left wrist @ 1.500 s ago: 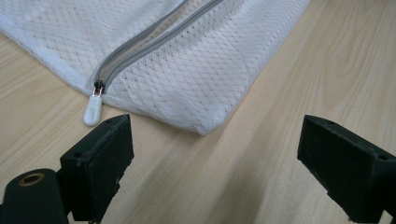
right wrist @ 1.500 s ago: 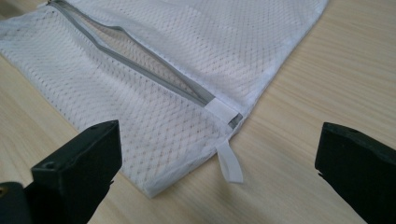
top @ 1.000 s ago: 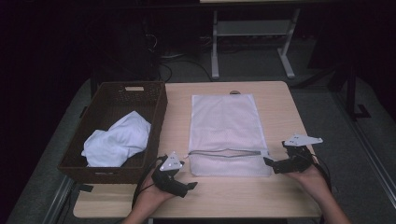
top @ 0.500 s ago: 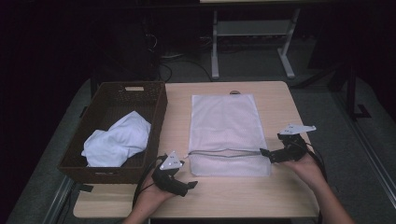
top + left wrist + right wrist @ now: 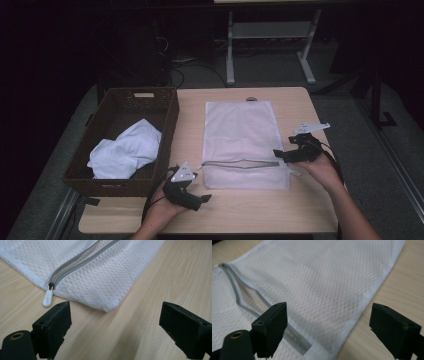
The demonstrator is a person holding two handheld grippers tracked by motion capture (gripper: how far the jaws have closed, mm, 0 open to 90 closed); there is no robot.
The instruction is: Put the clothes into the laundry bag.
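Note:
A white mesh laundry bag [image 5: 242,130] lies flat on the wooden table [image 5: 295,210], with its grey zipper [image 5: 240,163] partly open across the near end. My left gripper [image 5: 204,199] rests open by the bag's near left corner; the white zipper pull [image 5: 47,298] lies just beyond its left jaw. My right gripper [image 5: 278,154] hovers at the bag's right edge by the zipper's other end [image 5: 298,342]. Its jaws have just been closing a little but stand wide, with the bag's hem [image 5: 359,312] showing between them, untouched.
A brown wicker basket [image 5: 165,107] stands at the table's left and holds a crumpled white cloth [image 5: 125,150]. Bare tabletop runs along the near edge and to the right of the bag. Beyond the table lie a dark floor, cables and a white frame [image 5: 270,30].
My right gripper has moved left and slightly away from the person, up to the bag's right edge. The left gripper, bag and basket have not moved.

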